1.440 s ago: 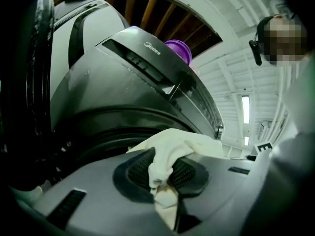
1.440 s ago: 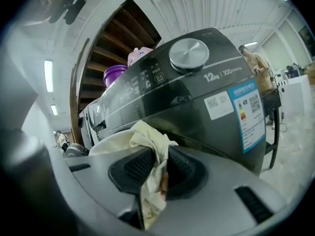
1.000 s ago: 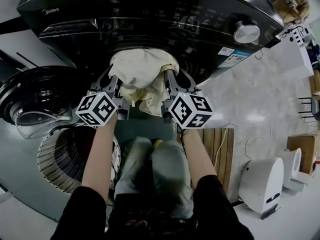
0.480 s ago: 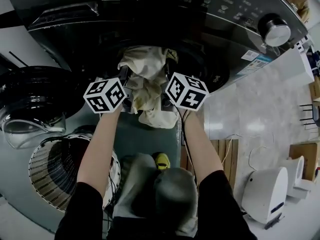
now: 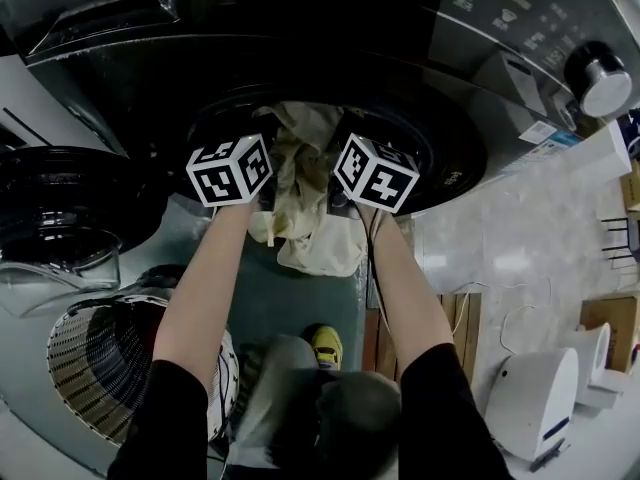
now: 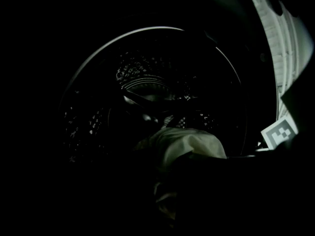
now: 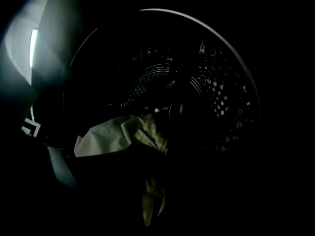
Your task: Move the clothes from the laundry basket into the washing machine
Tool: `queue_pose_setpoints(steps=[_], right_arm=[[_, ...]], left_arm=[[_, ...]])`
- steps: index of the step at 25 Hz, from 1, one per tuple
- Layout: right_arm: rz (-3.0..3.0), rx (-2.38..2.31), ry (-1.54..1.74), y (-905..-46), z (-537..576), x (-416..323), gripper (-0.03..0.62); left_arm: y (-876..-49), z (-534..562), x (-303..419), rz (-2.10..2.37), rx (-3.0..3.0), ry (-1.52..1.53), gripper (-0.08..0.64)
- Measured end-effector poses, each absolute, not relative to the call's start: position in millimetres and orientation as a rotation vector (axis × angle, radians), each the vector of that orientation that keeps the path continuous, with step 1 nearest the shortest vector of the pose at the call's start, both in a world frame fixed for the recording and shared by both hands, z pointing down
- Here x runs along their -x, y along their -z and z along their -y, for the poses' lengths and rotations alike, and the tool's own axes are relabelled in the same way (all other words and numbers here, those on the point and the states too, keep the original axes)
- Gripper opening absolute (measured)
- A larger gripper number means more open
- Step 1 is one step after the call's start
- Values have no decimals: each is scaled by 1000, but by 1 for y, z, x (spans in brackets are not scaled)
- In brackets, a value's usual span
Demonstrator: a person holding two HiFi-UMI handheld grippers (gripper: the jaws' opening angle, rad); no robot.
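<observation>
A cream garment (image 5: 305,198) hangs bunched between my two grippers at the mouth of the black washing machine (image 5: 300,28). My left gripper (image 5: 258,143) and right gripper (image 5: 345,143) reach side by side into the round opening, each shut on the garment. Its lower end dangles outside, below the marker cubes. Seen from the left gripper view, the garment (image 6: 189,144) lies just ahead with the perforated drum (image 6: 147,82) beyond it. The right gripper view shows the garment (image 7: 115,134) and the drum (image 7: 197,92) likewise. The jaws themselves are lost in the dark.
The machine's round glass door (image 5: 70,208) stands open at the left. Below it sits a white slatted laundry basket (image 5: 110,368). A wooden board (image 5: 455,318) and a white appliance (image 5: 535,388) stand on the floor to the right. A person's legs and yellow shoe (image 5: 325,346) are below.
Both grippers have carried the garment forward and down, from in front of the machine into the drum opening. The bundle has stretched out, and more of it now hangs below the cubes.
</observation>
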State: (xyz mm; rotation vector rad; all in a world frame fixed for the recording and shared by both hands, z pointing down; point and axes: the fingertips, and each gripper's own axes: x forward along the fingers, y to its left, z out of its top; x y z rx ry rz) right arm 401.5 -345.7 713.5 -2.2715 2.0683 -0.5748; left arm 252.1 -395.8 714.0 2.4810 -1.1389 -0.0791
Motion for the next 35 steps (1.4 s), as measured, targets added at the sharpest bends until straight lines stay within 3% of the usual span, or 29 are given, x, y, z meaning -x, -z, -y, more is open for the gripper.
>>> queue_pose_setpoints(steps=[7, 13, 17, 19, 35], right_arm=[[-2052, 2304, 534, -715, 372, -412, 66], [-2150, 2319, 595, -738, 382, -403, 71], [-2177, 2322, 582, -740, 383, -396, 149], [-2184, 2307, 600, -739, 381, -395, 176], [-2255, 2363, 674, -744, 366, -387, 193]], left_arm=[[-707, 427, -266, 1158, -2518, 72, 60], [-736, 432, -275, 1149, -2538, -115, 63], [-730, 430, -278, 1150, -2556, -133, 156], [-728, 429, -275, 1162, -2562, -145, 169], [-730, 419, -265, 1233, -2531, -263, 206]])
